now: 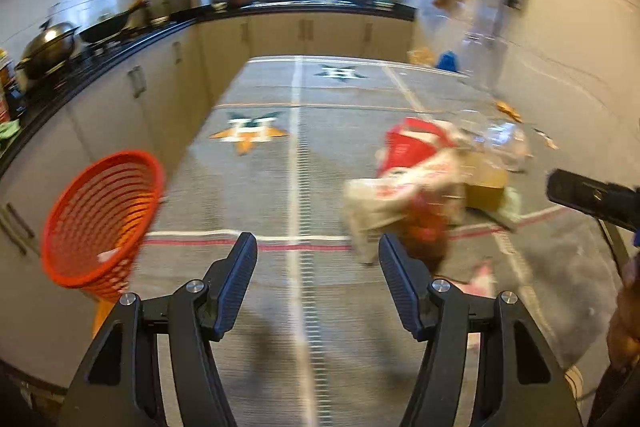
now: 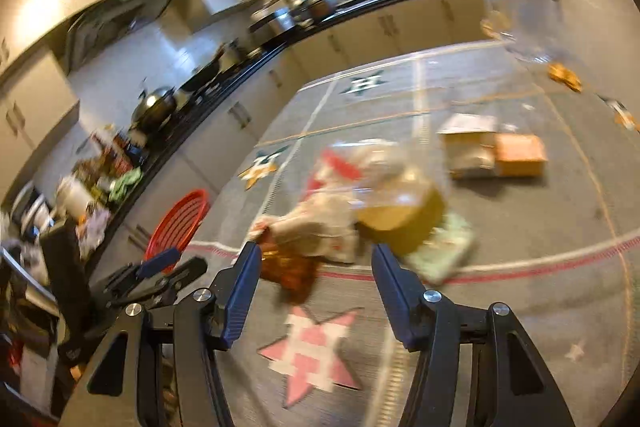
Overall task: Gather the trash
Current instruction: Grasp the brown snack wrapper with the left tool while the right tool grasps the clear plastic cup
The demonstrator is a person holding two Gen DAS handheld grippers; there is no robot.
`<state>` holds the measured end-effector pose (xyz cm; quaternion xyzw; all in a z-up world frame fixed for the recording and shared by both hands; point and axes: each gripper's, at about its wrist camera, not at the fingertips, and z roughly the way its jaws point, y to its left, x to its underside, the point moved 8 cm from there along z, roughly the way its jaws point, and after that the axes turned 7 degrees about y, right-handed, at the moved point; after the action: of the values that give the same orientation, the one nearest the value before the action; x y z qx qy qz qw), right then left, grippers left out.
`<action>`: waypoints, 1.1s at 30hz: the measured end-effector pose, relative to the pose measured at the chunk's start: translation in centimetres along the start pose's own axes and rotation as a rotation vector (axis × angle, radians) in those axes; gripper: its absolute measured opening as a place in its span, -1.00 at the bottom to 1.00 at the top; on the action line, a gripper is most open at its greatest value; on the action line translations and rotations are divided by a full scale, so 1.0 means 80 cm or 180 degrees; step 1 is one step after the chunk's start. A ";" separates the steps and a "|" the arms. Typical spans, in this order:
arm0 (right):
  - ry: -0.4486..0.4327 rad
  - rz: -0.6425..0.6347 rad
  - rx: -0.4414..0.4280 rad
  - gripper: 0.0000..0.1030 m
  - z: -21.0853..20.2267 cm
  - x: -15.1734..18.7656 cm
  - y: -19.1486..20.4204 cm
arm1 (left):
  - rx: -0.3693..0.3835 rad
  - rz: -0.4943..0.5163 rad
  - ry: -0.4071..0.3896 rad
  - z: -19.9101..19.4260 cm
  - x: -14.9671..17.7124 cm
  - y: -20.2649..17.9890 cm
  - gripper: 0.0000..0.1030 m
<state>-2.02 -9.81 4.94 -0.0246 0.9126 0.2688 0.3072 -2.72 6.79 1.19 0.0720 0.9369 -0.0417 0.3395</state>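
Trash [image 1: 416, 183] lies heaped on the mat [image 1: 256, 195] just ahead of us, while our left gripper [image 1: 318, 247] and right gripper [image 2: 312, 259] both hang over it with jaws apart and nothing between them. We judge that closing now could catch only a loose bag corner and drag the heap, spilling the yellow tub [image 2: 404, 223], or miss the red basket [image 1: 100, 219] off to the left. Blur smears the pile, so we cannot separate bags from wrappers, and the boxes [image 2: 492, 147] beyond read only as shapes.
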 end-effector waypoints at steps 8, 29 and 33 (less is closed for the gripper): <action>-0.0133 0.0347 0.0017 0.20 -0.017 -0.008 -0.054 | 0.0186 0.0181 0.0163 0.031 -0.006 -0.062 0.33; 0.0121 0.0784 -0.0208 -0.03 0.059 -0.056 -0.068 | 0.0234 0.0262 0.0291 0.080 -0.005 -0.097 -0.31; 0.0068 0.0652 -0.0168 -0.12 0.052 -0.050 -0.061 | 0.0242 0.0270 0.0272 0.075 -0.002 -0.095 -0.31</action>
<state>4.51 -12.32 2.12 0.0578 0.9061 0.3225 0.2677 -0.05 -1.46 -3.09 0.1261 0.9444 -0.0597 0.2977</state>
